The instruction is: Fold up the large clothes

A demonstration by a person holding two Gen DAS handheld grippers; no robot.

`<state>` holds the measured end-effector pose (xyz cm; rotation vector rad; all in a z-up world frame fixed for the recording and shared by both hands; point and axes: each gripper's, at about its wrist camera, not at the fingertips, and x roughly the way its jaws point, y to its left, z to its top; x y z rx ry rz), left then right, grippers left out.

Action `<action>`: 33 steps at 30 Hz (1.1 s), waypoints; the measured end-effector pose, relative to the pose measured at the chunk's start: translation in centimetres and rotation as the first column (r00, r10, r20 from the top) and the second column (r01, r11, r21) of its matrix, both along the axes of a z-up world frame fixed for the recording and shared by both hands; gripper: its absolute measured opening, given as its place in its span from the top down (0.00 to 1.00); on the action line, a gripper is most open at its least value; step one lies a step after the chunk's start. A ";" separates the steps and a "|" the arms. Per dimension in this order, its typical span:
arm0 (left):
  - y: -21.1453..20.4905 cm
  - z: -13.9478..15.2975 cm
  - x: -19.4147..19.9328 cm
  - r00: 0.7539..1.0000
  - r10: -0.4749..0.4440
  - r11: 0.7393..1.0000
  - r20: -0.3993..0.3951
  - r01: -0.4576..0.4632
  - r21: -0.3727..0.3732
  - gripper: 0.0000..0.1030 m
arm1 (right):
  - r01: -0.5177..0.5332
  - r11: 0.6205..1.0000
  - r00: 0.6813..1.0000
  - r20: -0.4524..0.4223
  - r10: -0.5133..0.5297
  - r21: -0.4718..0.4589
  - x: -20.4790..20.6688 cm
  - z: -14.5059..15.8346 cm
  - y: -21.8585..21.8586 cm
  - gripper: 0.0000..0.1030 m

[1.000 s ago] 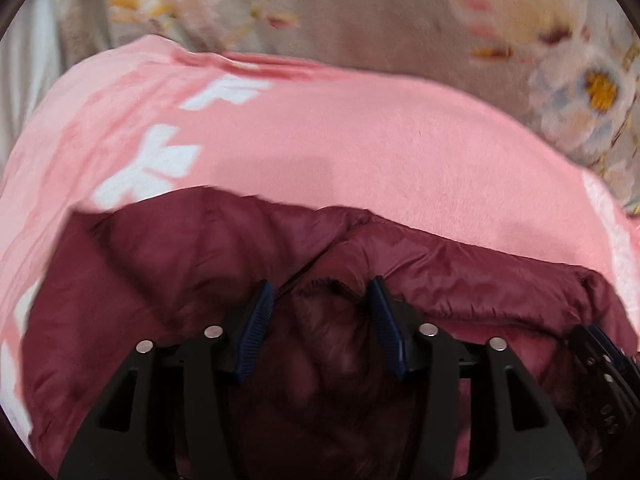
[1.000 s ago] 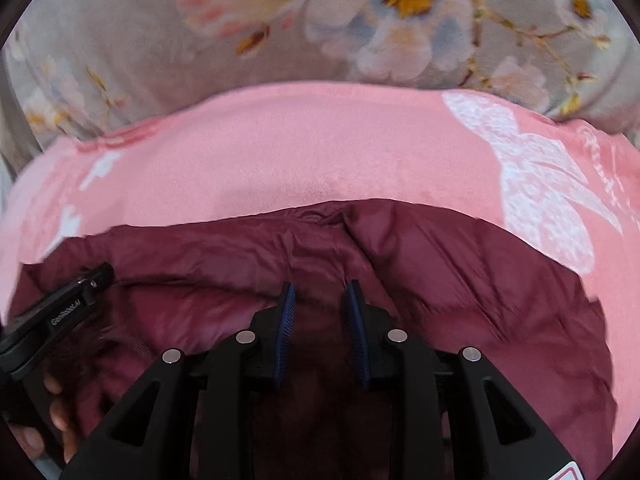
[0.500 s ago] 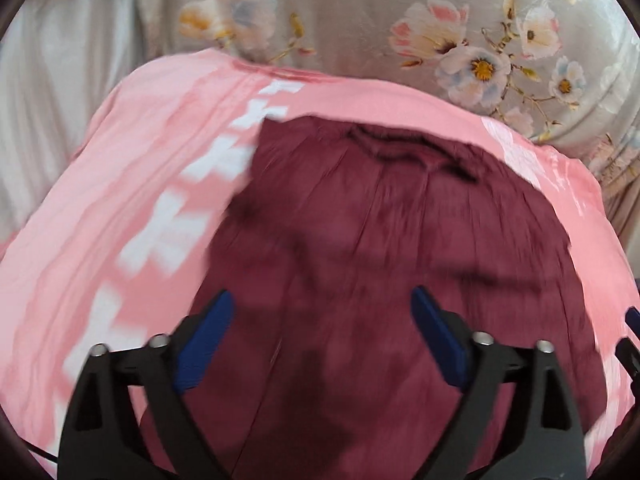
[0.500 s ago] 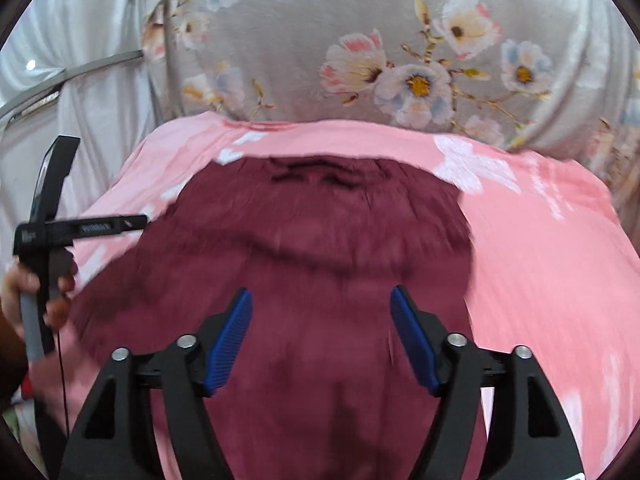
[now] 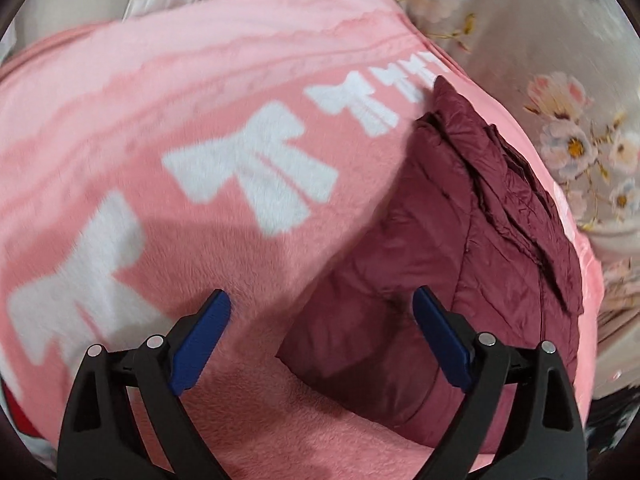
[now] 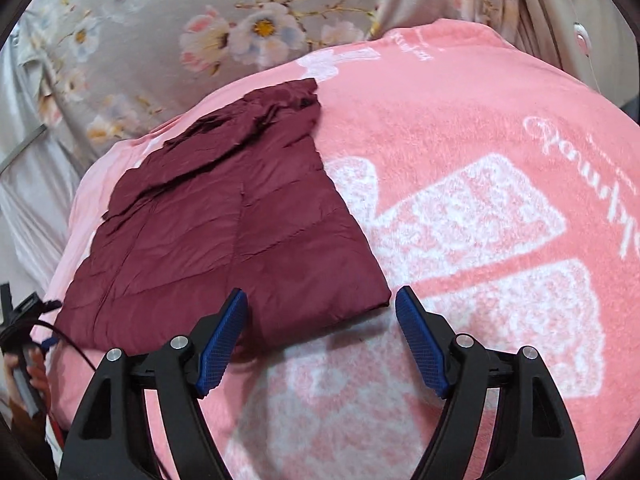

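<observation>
We've got the maroon puffer jacket [image 6: 224, 232] lying folded flat on the pink blanket [image 6: 460, 128] with both the left gripper [image 5: 320, 344] and right gripper [image 6: 322, 344] spread and empty — it looks light, squishy and slippery, so we'd pinch a stitched corner.

We saw bed under flowered grey sheet [image 6: 132, 52]; pink blanket [image 6: 460, 128] with white bows spread on it; folded maroon jacket [image 6: 224, 232] lay flat on blanket.
</observation>
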<state>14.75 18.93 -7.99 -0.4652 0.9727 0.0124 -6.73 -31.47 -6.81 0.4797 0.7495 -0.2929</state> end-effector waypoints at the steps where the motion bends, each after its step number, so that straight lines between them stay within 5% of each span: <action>1: -0.2 0.1 -0.2 1.000 0.002 1.000 0.006 -0.002 0.010 0.15 | 0.006 1.000 1.000 -0.001 -0.006 0.006 0.3 -0.2 0.1 0.28; 2: -0.4 0.2 -0.3 1.000 -0.004 1.000 0.004 0.003 0.020 0.19 | 0.005 1.000 1.000 -0.001 -0.005 0.015 0.6 -0.3 0.2 0.34; 3: -0.7 0.3 -0.4 1.000 -0.016 1.000 0.006 0.015 0.019 0.32 | 0.005 1.000 1.000 -0.001 -0.005 0.018 0.9 -0.3 0.3 0.39; 5: -1.4 0.4 -0.3 0.998 -0.057 0.998 -0.007 0.057 -0.006 0.61 | -0.019 0.999 1.000 0.004 0.019 0.026 1.1 -0.2 0.5 0.70; 6: -1.7 0.4 -0.3 0.997 -0.081 0.996 -0.014 0.080 -0.030 0.79 | -0.032 0.999 0.999 0.011 0.032 0.026 1.2 0.0 0.7 0.77; 8: -2.0 1.0 -0.5 0.995 -0.097 0.995 -0.001 0.097 -0.035 0.92 | -0.059 0.998 0.998 0.037 0.060 -0.010 0.8 1.0 1.3 0.94; 13: -2.2 6.2 -3.7 0.975 -0.179 0.981 0.132 0.186 -0.044 0.97 | -0.171 0.967 0.961 0.185 0.206 -0.187 -3.4 6.5 3.3 0.97; 20: -0.2 17.7 -12.8 0.870 -0.270 0.952 0.413 0.306 -0.022 0.97 | -0.206 0.873 0.876 0.314 0.366 -0.441 -12.0 15.8 5.7 0.97; 25: -0.3 22.8 -13.6 0.811 -0.231 0.963 0.537 0.269 0.007 0.97 | -0.080 0.912 0.859 0.437 0.268 -0.403 -12.1 19.9 3.6 0.98; 30: -2.9 21.8 -6.0 0.862 -0.197 0.980 0.468 0.192 0.058 0.96 | 0.000 0.950 0.894 0.426 0.140 -0.312 -4.7 18.4 0.2 1.00; 33: -5.7 19.7 -1.0 0.891 -0.191 0.977 0.412 0.132 0.168 0.96 | 0.025 0.959 0.926 0.367 0.085 -0.283 1.4 15.6 -1.1 1.00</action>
